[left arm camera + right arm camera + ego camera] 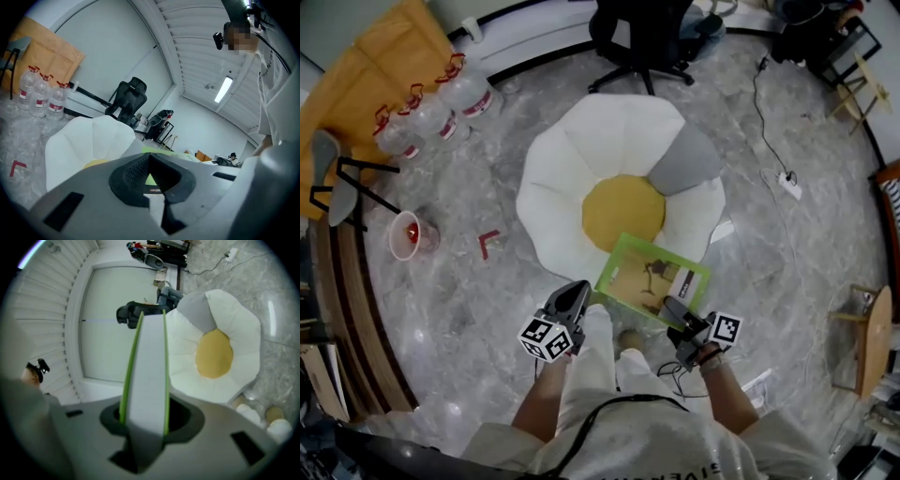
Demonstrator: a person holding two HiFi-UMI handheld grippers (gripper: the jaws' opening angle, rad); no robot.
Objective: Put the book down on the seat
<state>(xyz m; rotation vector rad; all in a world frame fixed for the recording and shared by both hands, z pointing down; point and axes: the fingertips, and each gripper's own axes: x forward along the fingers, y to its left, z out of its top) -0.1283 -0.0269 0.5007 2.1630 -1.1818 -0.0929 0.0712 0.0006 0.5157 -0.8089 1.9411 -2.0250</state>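
Jaws of the right gripper (144, 423) are clamped on the book (146, 366), which the right gripper view shows edge-on: a pale block of pages between 2 thin green covers, standing up out of the dark pads. In the head view the same gripper holds the book by its near right corner, and the green-bordered cover faces up with a slight tilt. The book hangs over the near edge of the seat (581, 178), overlapping the white petals just below its yellow centre; whether it touches the cushion cannot be told. The left gripper (150, 177) has its pads drawn together, leaving only a narrow wedge of gap with nothing between them, and a strip of the green cover shows beyond that gap. From above, its tip sits just beside the book's near left corner, though contact cannot be made out. The seat is a flower-shaped cushion on the grey marble floor (487, 309), white all round apart from 1 grey petal at its right. Farther out, a red corner mark (488, 243) lies on the floor left of the seat, a row of water bottles (431, 112) stands against a tan board, and a black office chair (642, 37) stands behind the seat.
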